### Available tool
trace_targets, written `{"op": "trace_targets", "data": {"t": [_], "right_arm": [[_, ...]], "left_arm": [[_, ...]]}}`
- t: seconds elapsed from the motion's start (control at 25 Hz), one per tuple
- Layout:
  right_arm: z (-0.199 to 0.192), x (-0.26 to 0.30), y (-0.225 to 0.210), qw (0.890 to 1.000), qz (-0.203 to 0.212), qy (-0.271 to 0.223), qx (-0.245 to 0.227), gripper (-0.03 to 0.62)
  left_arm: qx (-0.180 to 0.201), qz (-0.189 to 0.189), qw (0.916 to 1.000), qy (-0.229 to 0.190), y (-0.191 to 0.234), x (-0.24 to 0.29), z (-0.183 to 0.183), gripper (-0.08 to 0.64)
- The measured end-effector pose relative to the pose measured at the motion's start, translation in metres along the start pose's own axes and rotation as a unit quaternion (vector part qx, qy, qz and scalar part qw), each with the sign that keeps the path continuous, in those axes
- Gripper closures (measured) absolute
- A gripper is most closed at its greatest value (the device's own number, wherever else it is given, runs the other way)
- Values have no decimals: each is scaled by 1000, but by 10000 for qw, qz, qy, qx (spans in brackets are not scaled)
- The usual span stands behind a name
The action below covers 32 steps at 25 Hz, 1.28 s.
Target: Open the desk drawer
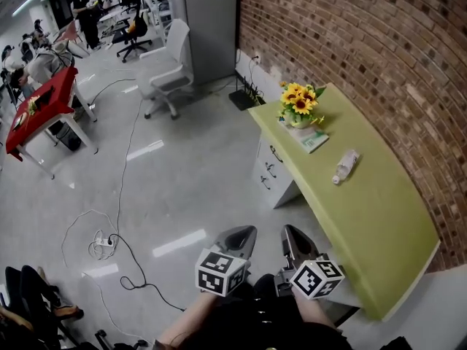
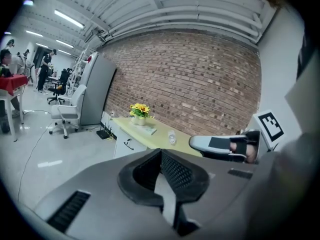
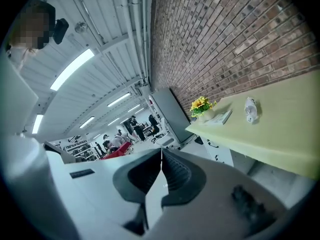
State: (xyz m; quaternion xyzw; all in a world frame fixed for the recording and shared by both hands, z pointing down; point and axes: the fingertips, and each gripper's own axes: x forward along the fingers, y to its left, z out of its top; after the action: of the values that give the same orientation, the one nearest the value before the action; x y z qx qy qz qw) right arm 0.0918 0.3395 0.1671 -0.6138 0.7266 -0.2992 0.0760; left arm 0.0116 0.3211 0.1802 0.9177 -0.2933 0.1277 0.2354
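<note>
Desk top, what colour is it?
The desk top is pale yellow-green; the head view shows it best.

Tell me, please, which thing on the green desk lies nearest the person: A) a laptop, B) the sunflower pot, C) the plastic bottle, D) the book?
C: the plastic bottle lies on its side on the desk, on the near side of the book and the sunflower pot at the far end.

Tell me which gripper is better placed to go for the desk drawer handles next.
Left, narrowly. Both are shut, empty and well short of the drawers. Their fronts face the open floor, on the side of the left gripper; the right gripper sits closer to the desk edge.
</note>
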Motion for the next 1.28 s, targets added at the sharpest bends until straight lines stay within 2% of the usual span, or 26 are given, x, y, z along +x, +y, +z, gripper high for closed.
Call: {"op": "trace_targets", "data": {"t": [0.32, 0.56, 0.8, 1.28], "right_arm": [[-7, 6, -11, 9998, -207, 57, 12, 578], [3, 26, -20, 9997, -223, 80, -40, 578], [17, 62, -30, 9995, -177, 232, -137, 578], [46, 140, -70, 9981, -84, 604, -2, 578]], "left_arm": [[-234, 23, 9996, 136, 12, 1, -16, 551], [-398, 134, 9990, 121, 26, 10, -11, 551], [-438, 256, 9986, 130, 44, 36, 7, 551], [-472, 433, 9976, 249, 84, 118, 49, 549]]}}
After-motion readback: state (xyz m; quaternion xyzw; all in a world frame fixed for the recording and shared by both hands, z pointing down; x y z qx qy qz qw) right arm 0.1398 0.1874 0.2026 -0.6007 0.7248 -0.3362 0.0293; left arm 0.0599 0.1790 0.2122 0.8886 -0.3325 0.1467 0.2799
